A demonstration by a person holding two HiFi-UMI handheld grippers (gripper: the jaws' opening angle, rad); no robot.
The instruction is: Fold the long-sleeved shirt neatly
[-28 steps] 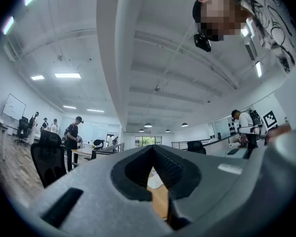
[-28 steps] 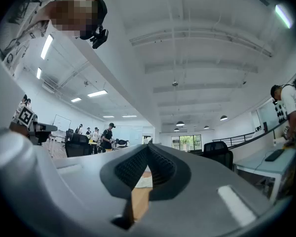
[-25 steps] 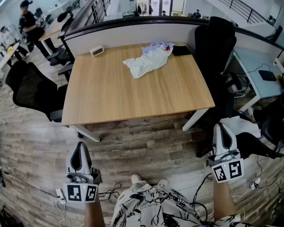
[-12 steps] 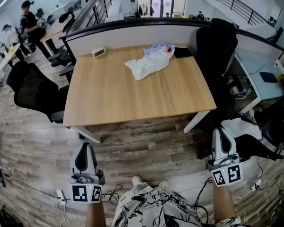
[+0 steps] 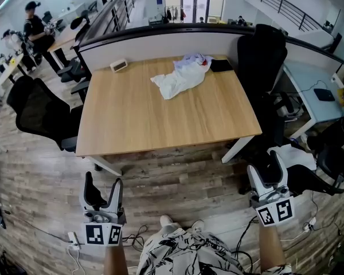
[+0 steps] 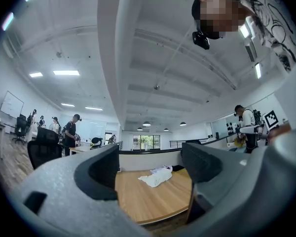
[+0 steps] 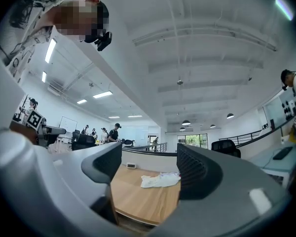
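Note:
The long-sleeved shirt [image 5: 180, 76] lies crumpled, white with a bluish and red patch, at the far middle of the wooden table [image 5: 160, 119]. Both gripper views show the shirt [image 6: 157, 177] [image 7: 160, 180] small and distant between the jaws. My left gripper [image 5: 102, 187] hangs over the floor in front of the table, low on the left. Its jaws are opening, with nothing between them. My right gripper [image 5: 268, 168] is low on the right beside the table's near right corner. Its jaws are also opening and hold nothing. Both are far from the shirt.
A small white device [image 5: 118, 65] and a flat black item [image 5: 221, 63] lie at the table's far edge against a curved partition [image 5: 160, 39]. Black office chairs stand at left [image 5: 37, 110] and right [image 5: 261, 50]. Cables [image 5: 132, 231] lie on the wooden floor. People [image 5: 37, 27] stand far left.
Both grippers' jaws, together in the earlier frames, now stand spread apart. The hands stayed in nearly the same place in front of the table.

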